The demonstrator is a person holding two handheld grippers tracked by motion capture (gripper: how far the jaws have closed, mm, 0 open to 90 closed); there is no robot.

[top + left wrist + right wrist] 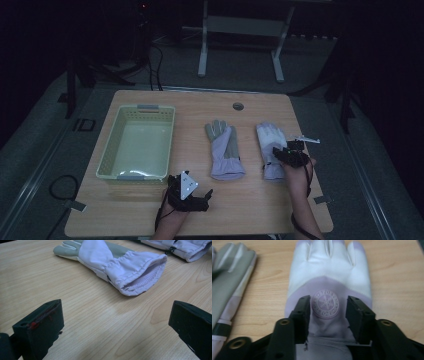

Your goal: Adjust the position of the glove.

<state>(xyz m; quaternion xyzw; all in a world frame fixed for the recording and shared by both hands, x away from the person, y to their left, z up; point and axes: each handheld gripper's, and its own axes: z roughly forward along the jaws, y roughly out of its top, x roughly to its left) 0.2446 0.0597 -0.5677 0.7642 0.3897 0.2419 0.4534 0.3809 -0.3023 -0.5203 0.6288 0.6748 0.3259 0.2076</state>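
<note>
Open counter (pixel 260 200) is found along the near edge, and bare wood lies between the basket (pixel 136 142) and the left glove (pixel 224 147). A narrow strip separates the left glove from the right glove (pixel 270 142). The left gripper (pixel 115 325) faces unobstructed wood up to the left glove's cuff. The basket occupies the counter's left side.

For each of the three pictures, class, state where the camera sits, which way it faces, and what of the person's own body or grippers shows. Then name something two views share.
High view: above the person's side, facing forward and down on the table; forearms, left gripper, right gripper show.
Left gripper view: low over the wood, facing the palm-up glove; its wide-apart jaws show.
Right gripper view: above the white glove, jaws either side of its logo.
Shared: both gloves appear in both gripper views.
</note>
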